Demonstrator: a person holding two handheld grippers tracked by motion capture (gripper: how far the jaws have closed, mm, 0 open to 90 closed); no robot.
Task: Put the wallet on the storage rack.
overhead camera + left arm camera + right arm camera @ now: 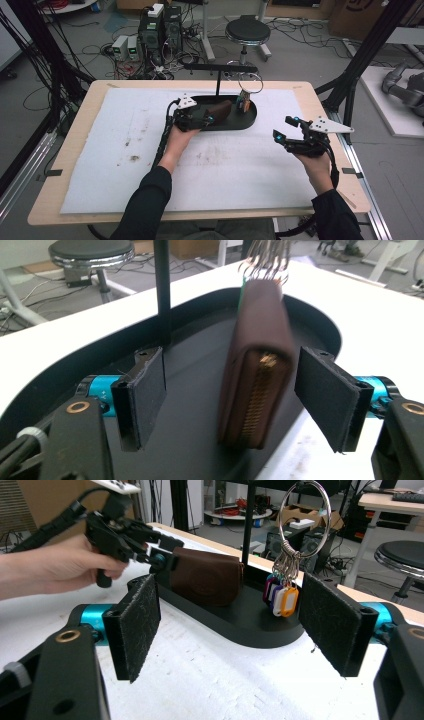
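Wallet [257,370], soft brown leather and likely light, stands on edge in the black tray [250,119] on the bench between the released left tool [235,400], best pinched across its flat sides, while the right tool [287,134] hovers released nearby.

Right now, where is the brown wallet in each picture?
High view: the brown wallet lies on the black tray, at the tip of the left hand-held gripper.
Left gripper view: centre, standing on edge between the open jaws, zipper facing the camera.
Right gripper view: upper middle, on the tray.
Shared landmark: the key ring hanging just beyond the wallet.
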